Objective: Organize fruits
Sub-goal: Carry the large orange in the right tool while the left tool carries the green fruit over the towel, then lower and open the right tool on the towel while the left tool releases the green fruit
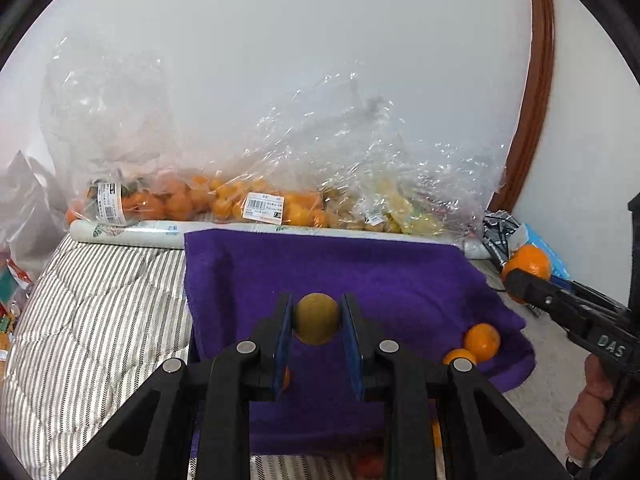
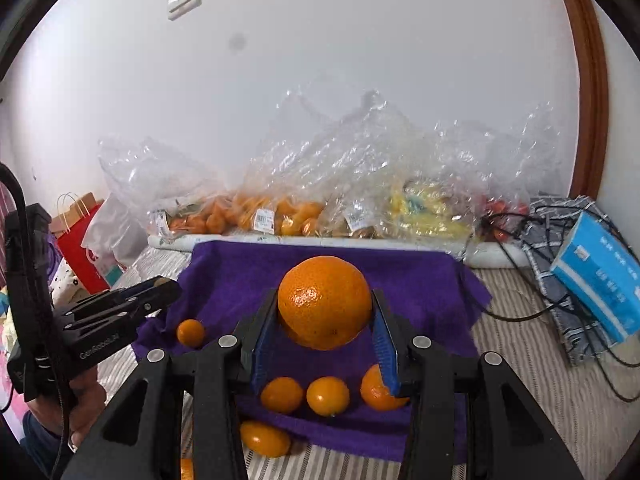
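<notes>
Orange and round, the big orange [image 2: 325, 302] sits between the two blue pads of the right gripper [image 2: 325, 320]. The jaws are wide apart and press on it from both sides, so it hangs above the purple cloth [image 2: 240, 272]. The left gripper [image 1: 317, 320] holds a small brown-green fruit [image 1: 317, 319]. Its jaws are closed in close on the fruit, one on each side, also above the cloth.

Below the big orange, three small oranges [image 2: 328, 395] lie in a row on the cloth. One more small orange [image 2: 191, 333] lies near the cloth's left edge. A long yellow-orange fruit [image 2: 265, 438] lies at the front edge of the cloth, on the striped bed cover [image 2: 520, 380].

Behind the cloth lies a white roll [image 1: 132, 233]. Past it, clear plastic bags [image 2: 280, 200] full of orange and yellow fruit lean on the white wall. A blue box [image 2: 600, 280] lies far right on a grey checked cloth [image 2: 560, 320].
</notes>
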Demonstrator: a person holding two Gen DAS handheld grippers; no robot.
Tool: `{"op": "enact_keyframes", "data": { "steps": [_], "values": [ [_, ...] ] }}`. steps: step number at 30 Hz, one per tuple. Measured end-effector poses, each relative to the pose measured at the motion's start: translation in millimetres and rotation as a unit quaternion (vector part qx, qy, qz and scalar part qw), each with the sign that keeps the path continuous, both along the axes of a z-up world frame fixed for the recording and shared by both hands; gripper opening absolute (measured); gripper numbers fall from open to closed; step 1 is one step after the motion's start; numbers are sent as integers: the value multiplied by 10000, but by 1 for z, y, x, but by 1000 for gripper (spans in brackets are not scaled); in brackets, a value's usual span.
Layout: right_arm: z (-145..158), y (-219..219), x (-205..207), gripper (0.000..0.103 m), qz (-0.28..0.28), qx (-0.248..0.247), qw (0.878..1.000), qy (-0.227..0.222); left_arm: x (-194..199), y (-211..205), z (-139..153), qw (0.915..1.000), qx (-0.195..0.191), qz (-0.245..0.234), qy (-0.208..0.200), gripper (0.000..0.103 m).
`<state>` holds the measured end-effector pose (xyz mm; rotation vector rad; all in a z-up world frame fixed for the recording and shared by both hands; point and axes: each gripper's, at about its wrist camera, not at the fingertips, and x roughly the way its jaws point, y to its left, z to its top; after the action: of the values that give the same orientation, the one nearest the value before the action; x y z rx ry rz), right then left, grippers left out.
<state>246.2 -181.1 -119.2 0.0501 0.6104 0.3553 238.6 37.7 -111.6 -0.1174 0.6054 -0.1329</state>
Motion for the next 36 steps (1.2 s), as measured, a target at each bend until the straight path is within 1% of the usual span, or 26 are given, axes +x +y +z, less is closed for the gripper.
{"op": "enact_keyframes", "data": {
  "steps": [2, 4, 8, 13, 19, 24, 27, 36],
  "values": [
    [-12, 0, 5, 44, -20, -25, 10000, 52, 2, 4, -9, 9999, -49, 74, 96, 23],
    [-25, -2, 11, 44, -38, -13, 9998, 211, 6, 7, -15, 9996, -127, 91, 250, 23],
    [-36, -8, 15, 44, -95, 25, 9995, 308, 6, 15, -18, 9991, -269, 184, 253, 23],
    [-38, -12, 15, 44, -132, 25, 9995, 279, 6, 22, -17, 9985, -433, 232, 254, 23],
    [-39, -14, 16, 44, -234, -36, 9994, 254, 9, 21, -22, 9983, -412, 250, 320, 23],
    [-44, -15, 19, 44, -262, 2, 9991, 341, 10, 19, -25, 9983, -379, 253, 352, 23],
    [-47, -12, 20, 44, -285, -74, 9990, 335, 12, 18, -27, 9983, -369, 236, 395, 23],
    [-57, -4, 23, 44, -220, -141, 9986, 463, 15, 15, -34, 9970, -515, 144, 563, 23]
  ]
}}
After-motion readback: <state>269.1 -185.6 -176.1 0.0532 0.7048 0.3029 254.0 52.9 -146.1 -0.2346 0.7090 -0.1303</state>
